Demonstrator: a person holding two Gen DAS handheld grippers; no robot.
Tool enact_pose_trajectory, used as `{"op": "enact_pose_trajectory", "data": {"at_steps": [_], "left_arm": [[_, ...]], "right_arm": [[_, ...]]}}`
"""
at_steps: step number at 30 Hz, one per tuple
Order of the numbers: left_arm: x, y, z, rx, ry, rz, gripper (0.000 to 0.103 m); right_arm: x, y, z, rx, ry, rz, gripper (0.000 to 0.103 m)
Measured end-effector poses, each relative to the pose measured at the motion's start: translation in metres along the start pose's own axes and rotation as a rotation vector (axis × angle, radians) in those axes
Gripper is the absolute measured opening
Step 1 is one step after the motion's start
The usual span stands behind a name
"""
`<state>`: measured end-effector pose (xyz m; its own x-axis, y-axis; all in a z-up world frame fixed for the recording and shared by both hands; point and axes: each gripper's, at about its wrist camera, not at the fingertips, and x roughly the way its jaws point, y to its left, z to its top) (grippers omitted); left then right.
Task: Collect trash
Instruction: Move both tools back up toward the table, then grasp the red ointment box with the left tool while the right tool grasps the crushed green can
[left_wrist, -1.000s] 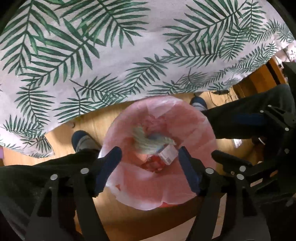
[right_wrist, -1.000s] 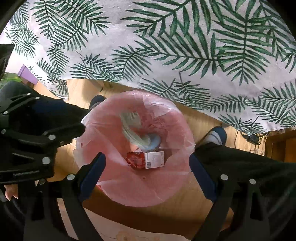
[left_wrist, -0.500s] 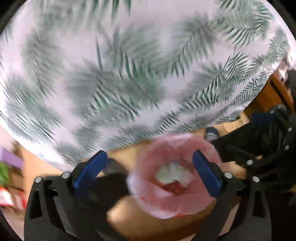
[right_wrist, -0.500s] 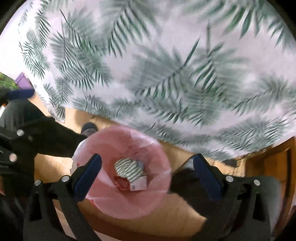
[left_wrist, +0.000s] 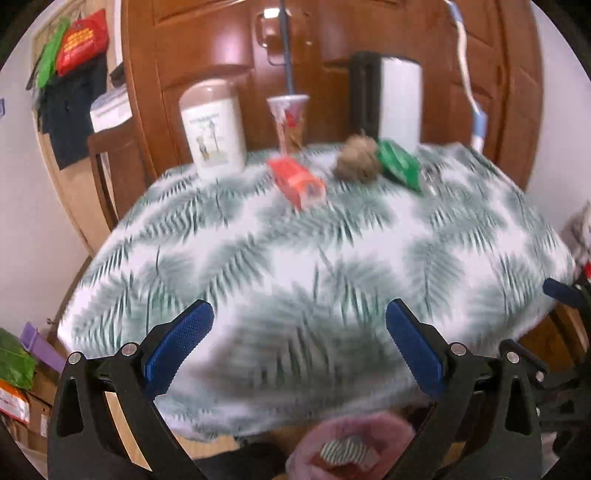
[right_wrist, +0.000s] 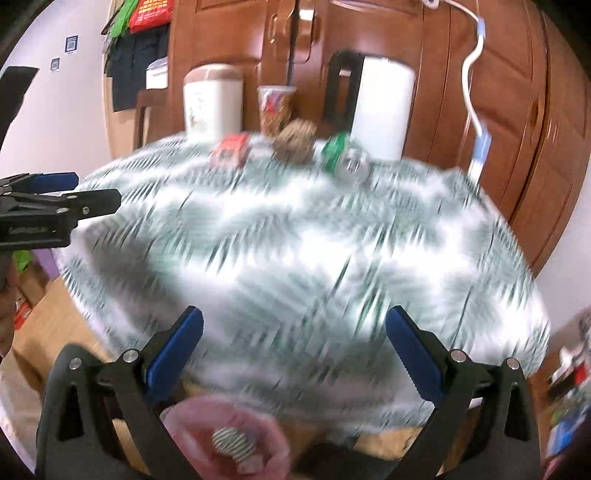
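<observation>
A red carton (left_wrist: 296, 180) (right_wrist: 230, 149), a brown crumpled ball (left_wrist: 357, 163) (right_wrist: 295, 140) and a green wrapper (left_wrist: 399, 164) (right_wrist: 341, 156) lie at the far side of the leaf-print table (left_wrist: 314, 258) (right_wrist: 295, 251). The pink-lined bin (left_wrist: 354, 448) (right_wrist: 229, 439) with a striped wad inside sits low, in front of the table. My left gripper (left_wrist: 300, 345) is open and empty above the table's near edge. My right gripper (right_wrist: 293, 347) is open and empty too. Both views are blurred.
A white canister with a brown lid (left_wrist: 212, 129) (right_wrist: 212, 103), a drink cup (left_wrist: 288, 120) (right_wrist: 275, 109) and a white roll on a black holder (left_wrist: 399, 99) (right_wrist: 382, 107) stand at the table's back. A wooden door is behind. A chair (left_wrist: 110, 162) stands back left.
Both grippers have swung up from looking down into the bin to looking across the table top. Both stay open and empty.
</observation>
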<state>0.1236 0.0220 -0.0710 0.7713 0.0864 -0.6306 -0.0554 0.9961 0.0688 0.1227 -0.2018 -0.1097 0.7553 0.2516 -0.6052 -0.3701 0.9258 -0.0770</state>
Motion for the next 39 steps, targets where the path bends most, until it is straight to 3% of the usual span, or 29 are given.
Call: {"op": "enact_pose_trajectory", "data": {"at_steps": [6,16,26,39], "left_arm": [[0.057,0.001,0.064,-0.039,0.033,-0.01,0.097],[0.164,-0.001,0.123,-0.043,0.146,0.07,0.097],[0.207,-0.001,0.123,-0.037,0.215,0.088,0.097],[0.219,0.006,0.12,-0.031,0.236,0.062,0.097]], "right_arm": [[0.033,-0.018,0.075,-0.022,-0.022,-0.047,0.098],[0.092,-0.038,0.115,-0.032,0.012,-0.064,0.098],[0.156,-0.059,0.146,-0.012,0.086,-0.054,0.098],[0.228,-0.065,0.164,-0.009,0.214,-0.037,0.098]]}}
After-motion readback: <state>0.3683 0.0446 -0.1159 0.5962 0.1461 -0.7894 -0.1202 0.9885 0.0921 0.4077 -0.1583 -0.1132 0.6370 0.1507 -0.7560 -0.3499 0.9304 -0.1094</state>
